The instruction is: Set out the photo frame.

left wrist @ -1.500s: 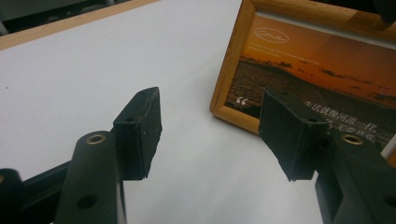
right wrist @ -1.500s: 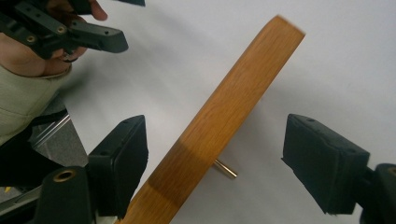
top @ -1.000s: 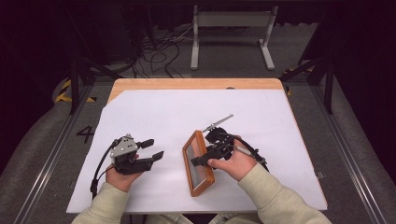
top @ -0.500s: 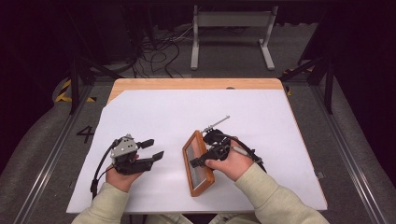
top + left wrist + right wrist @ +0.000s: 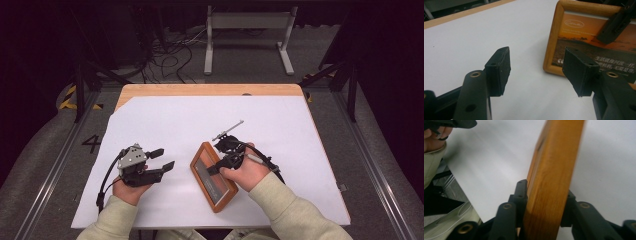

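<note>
A wooden picture frame [image 5: 218,191] with an orange sunset print lies on the white sheet, near the front of the table. My right gripper [image 5: 216,167] reaches over its right long edge. In the right gripper view its jaws have just been closing and the pads now press both sides of the frame's wooden edge [image 5: 556,157], so my right gripper [image 5: 546,202] is shut on it. My left gripper [image 5: 164,159] rests left of the frame, open and holding nothing. In the left gripper view, the left gripper [image 5: 536,67] points at the frame's corner [image 5: 584,30].
The white sheet [image 5: 175,115] covers most of the wooden table [image 5: 200,90]. A thin metal rod [image 5: 227,130] sticks out behind the right gripper. A white metal stand [image 5: 247,22] and loose cables [image 5: 165,50] sit on the floor beyond the table.
The right gripper's jaws have closed onto the frame's edge. Both hands and the frame stay where they were.
</note>
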The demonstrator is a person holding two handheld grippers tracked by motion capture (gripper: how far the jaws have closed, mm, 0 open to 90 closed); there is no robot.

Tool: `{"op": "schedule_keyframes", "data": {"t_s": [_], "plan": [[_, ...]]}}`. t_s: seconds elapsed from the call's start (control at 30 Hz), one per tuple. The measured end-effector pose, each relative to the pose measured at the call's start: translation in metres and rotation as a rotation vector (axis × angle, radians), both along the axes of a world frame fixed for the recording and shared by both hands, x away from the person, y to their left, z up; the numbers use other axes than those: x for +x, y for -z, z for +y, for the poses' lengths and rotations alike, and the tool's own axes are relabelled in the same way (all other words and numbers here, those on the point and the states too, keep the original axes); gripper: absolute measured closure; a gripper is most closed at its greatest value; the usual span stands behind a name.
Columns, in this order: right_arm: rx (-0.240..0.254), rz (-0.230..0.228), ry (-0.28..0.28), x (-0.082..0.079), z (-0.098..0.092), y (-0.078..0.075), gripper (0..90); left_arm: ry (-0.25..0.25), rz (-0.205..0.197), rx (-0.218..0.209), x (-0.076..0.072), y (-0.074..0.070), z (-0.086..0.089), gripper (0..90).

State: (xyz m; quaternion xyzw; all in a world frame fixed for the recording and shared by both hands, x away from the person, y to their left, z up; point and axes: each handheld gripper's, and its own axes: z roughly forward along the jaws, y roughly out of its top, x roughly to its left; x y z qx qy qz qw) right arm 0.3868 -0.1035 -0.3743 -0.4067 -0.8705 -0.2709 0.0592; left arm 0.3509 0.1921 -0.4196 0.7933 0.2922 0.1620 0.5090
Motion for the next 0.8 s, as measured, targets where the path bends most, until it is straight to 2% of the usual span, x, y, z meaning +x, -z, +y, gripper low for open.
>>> {"op": "schedule_keyframes", "data": {"t_s": [0.03,0.13,0.17,0.2,0.23,0.33,0.4,0.43,0.47,0.5,0.53,0.6,0.63,0.8], "plan": [[-0.001,0.016,-0.008,0.001,0.0,0.0,69.4,0.0,0.002,-0.003,0.0,0.0,0.0,39.6],[0.002,0.025,-0.017,0.002,-0.001,-0.001,70.4,0.001,-0.001,0.001,0.0,0.0,0.0,39.6],[-0.003,0.041,-0.037,0.003,-0.001,-0.002,71.1,0.0,0.002,-0.003,0.0,0.0,0.0,39.6],[-0.003,0.041,-0.037,0.003,-0.001,-0.002,71.1,0.0,0.002,-0.003,0.0,0.0,0.0,39.6],[-0.009,0.05,-0.069,0.004,-0.002,-0.005,71.2,0.0,0.0,0.0,0.0,0.0,0.0,39.7],[-0.023,0.045,-0.088,0.005,-0.003,-0.008,71.2,-0.001,0.003,-0.003,0.0,0.0,0.0,39.6],[-0.037,0.015,-0.138,0.008,-0.005,-0.014,71.2,-0.002,0.002,-0.003,0.0,0.0,0.001,39.6],[-0.052,-0.016,-0.195,0.012,-0.007,-0.022,71.2,-0.002,0.003,-0.003,0.0,0.0,0.001,39.6],[-0.052,-0.016,-0.195,0.012,-0.007,-0.022,71.2,-0.003,0.003,-0.003,0.0,0.0,0.001,39.6],[-0.071,-0.046,-0.255,0.016,-0.009,-0.03,71.2,-0.003,0.003,-0.003,0.0,0.0,0.001,39.6],[-0.071,-0.046,-0.255,0.016,-0.009,-0.03,71.2,-0.003,0.001,0.001,0.0,0.0,0.001,39.6],[-0.104,-0.069,-0.319,0.02,-0.009,-0.039,71.3,-0.006,0.001,0.0,-0.001,0.0,0.002,39.6],[-0.138,-0.101,-0.368,0.024,-0.009,-0.049,71.3,-0.008,0.0,-0.001,-0.001,0.0,0.002,39.6],[-0.166,-0.152,-0.436,0.034,-0.01,-0.065,71.3,-0.017,0.003,-0.006,-0.003,0.001,0.007,39.6]]}}
